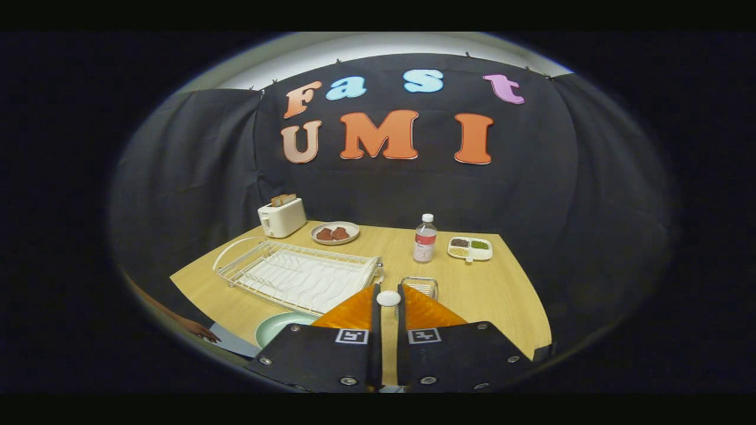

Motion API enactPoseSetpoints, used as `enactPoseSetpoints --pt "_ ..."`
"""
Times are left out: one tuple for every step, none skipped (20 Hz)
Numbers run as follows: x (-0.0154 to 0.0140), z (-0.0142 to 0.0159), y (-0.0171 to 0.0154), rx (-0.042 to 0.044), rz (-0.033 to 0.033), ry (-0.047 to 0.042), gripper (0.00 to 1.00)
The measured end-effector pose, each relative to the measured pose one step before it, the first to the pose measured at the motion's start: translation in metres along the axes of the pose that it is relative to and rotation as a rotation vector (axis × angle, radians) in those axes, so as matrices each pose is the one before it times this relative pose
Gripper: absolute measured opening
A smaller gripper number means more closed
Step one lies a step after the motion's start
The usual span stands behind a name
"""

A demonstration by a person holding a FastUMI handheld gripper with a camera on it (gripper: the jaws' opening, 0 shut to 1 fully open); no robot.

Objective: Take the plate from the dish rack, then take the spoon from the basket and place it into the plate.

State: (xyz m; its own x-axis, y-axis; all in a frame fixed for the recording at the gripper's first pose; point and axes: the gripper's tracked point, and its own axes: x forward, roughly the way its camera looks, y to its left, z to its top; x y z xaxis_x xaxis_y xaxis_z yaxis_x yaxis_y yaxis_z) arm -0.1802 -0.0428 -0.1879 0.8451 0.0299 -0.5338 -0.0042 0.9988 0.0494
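Observation:
My gripper [388, 300] is raised above the wooden table [502, 295], its fingers nearly together and shut on a small white spoon [388, 297], whose rounded end shows between the fingertips. The pale green plate [276, 327] lies on the table below and to the left of the fingers, partly hidden by them. Beyond the left finger stands the white wire dish rack [298, 276], with nothing in it. The small wire basket [420, 287] sits just beyond the right fingertip.
A white toaster [282, 216] with bread stands at the back left, with a dish of brown food [335, 232] beside it. A water bottle [424, 238] and a divided snack tray [469, 248] are further right. A person's hand [204, 334] rests near the table's left edge.

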Motion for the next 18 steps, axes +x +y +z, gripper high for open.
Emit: enactPoseSetpoints --pt "-0.00280 -0.00458 0.00402 0.01253 0.01731 0.01269 0.10" --pt "-0.00407 -0.00549 0.00388 0.01002 0.01240 0.01111 0.10" --pt "-0.00333 -0.00529 0.00460 0.01141 0.01465 0.01014 0.10" --pt "-0.00119 -0.00867 0.00989 0.01933 0.03508 0.02749 0.10" --pt "-0.00078 -0.00934 0.01090 0.01510 0.03597 0.02882 0.10" --pt "0.00238 -0.00426 0.00493 0.00035 0.01814 0.01231 0.10" --pt "0.00379 -0.00659 0.00537 -0.00768 0.01567 0.01623 0.10" --pt "0.00355 -0.00826 0.00724 -0.00361 0.01629 0.01783 0.10" --pt "0.00437 -0.00744 0.00789 0.00033 0.02221 0.01853 0.10" --pt "0.00462 -0.00516 0.00670 0.00203 0.01790 0.01046 0.10" --pt "0.00710 -0.00576 0.00645 0.00066 0.01901 0.01559 0.10" --pt "0.00374 -0.00599 0.00514 -0.00898 0.01510 0.01448 0.10" --pt "0.00572 -0.00211 0.00373 -0.01398 0.00813 0.00315 0.10" --pt "0.00728 -0.00072 0.00488 -0.01115 0.01132 0.00201 0.10" --pt "0.00728 -0.00065 0.00463 -0.00914 0.01061 -0.00052 0.10" --pt "0.00563 -0.00115 0.00354 -0.01109 0.01244 -0.00147 0.10" --pt "0.00601 0.00004 0.00346 -0.01526 0.01012 0.00002 0.10" --pt "0.00701 0.00021 0.00338 -0.01582 0.00869 0.00094 0.10"
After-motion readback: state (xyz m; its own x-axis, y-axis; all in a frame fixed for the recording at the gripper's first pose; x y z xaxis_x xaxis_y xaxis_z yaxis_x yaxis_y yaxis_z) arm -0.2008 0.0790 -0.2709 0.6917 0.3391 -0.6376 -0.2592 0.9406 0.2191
